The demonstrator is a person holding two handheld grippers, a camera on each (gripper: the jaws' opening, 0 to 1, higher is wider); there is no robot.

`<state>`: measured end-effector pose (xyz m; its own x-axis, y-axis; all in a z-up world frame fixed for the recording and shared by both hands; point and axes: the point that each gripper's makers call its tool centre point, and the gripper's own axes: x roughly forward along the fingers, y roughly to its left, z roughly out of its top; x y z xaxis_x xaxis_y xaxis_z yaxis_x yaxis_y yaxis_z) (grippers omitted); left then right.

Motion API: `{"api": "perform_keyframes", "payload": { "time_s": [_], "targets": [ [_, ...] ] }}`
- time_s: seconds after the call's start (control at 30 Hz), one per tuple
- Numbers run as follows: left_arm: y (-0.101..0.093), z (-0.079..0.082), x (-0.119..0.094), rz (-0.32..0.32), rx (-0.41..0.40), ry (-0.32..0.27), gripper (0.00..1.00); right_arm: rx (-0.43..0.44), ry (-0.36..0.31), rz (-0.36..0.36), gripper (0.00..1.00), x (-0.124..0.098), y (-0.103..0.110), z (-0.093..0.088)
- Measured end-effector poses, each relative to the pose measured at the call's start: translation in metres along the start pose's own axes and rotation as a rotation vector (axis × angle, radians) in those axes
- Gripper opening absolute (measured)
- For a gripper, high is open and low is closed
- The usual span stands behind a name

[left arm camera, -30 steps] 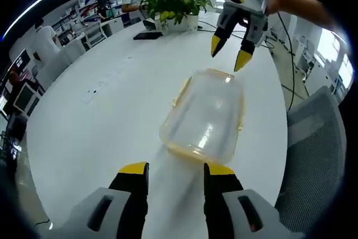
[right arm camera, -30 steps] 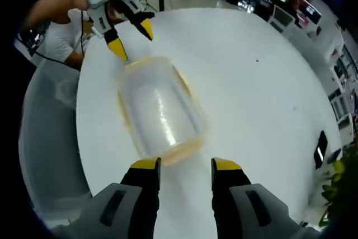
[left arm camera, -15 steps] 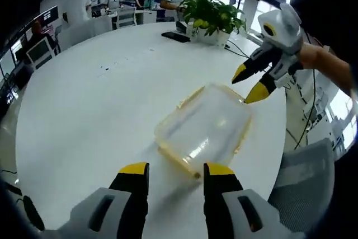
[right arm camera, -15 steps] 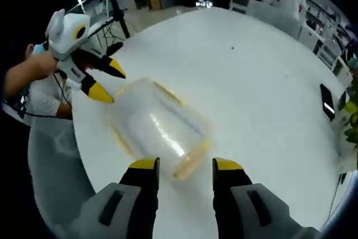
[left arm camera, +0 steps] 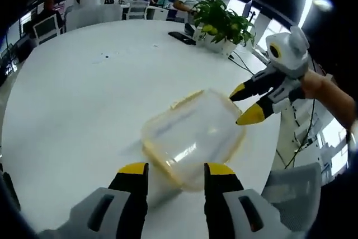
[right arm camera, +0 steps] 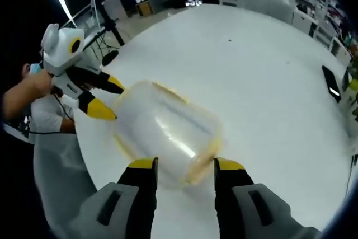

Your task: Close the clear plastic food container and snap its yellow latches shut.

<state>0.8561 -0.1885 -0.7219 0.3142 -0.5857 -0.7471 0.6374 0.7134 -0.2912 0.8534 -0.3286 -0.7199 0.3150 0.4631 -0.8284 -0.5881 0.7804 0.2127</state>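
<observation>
Clear plastic food container (left arm camera: 193,138) sits on the white round surface (left arm camera: 78,93), lid on, yellow latches (left arm camera: 187,98) along its rim. In left gripper view it lies just ahead of the left claw (left arm camera: 176,170), near end between the yellow tips; jaws apart, nothing gripped, contact with the container not resolvable. Right claw (left arm camera: 243,106) comes in from the right at the container's far corner, jaws apart, lower tip at or touching the rim; cannot tell which.

Right gripper view: same container (right arm camera: 165,130) directly ahead of the right claw (right arm camera: 184,166), near end between its spread tips. Left claw (right arm camera: 106,100) at the far-left end, jaws apart, tips right at the container edge.

Versus 0.5 s ago: both claws are closer to the container, which now reaches in between each view's own tips instead of sitting just ahead. One second ago the opposite claw hovered clear above the far end; now it is down at rim level.

Background: potted plant (left arm camera: 222,22), phone (left arm camera: 182,37), grey chair (left arm camera: 293,191).
</observation>
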Motion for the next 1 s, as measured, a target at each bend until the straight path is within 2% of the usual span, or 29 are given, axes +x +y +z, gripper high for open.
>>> {"api": "perform_keyframes", "payload": {
  "time_s": [0.07, 0.23, 0.5, 0.53, 0.57, 0.6, 0.77, 1.0],
  "targets": [
    [-0.003, -0.003, 0.003, -0.016, -0.051, 0.013, 0.35, 0.016, 0.005, 0.001, 0.38, 0.0, 0.0, 0.0],
    [-0.003, -0.002, 0.007, -0.032, -0.081, 0.003, 0.38, 0.041, 0.01, -0.003, 0.4, 0.002, 0.001, -0.001],
    [-0.003, 0.0, 0.01, -0.034, -0.069, 0.001, 0.36, 0.122, 0.022, -0.008, 0.4, 0.007, 0.003, 0.0],
    [-0.005, 0.001, 0.011, -0.042, -0.067, 0.003, 0.36, 0.156, 0.07, -0.004, 0.39, 0.006, 0.005, -0.009],
    [-0.004, 0.001, 0.013, -0.041, -0.093, 0.003, 0.34, 0.164, 0.027, -0.02, 0.39, 0.01, 0.001, -0.001],
    [-0.003, 0.0, 0.013, -0.033, -0.127, 0.014, 0.34, 0.151, 0.038, -0.018, 0.38, 0.011, 0.002, -0.002],
    [-0.006, 0.004, 0.011, -0.033, -0.103, 0.022, 0.33, 0.156, 0.072, -0.023, 0.38, 0.012, 0.002, -0.001],
    [-0.007, 0.004, 0.011, -0.035, -0.101, 0.013, 0.35, 0.161, 0.063, -0.018, 0.39, 0.01, 0.004, -0.001]
  ]
}}
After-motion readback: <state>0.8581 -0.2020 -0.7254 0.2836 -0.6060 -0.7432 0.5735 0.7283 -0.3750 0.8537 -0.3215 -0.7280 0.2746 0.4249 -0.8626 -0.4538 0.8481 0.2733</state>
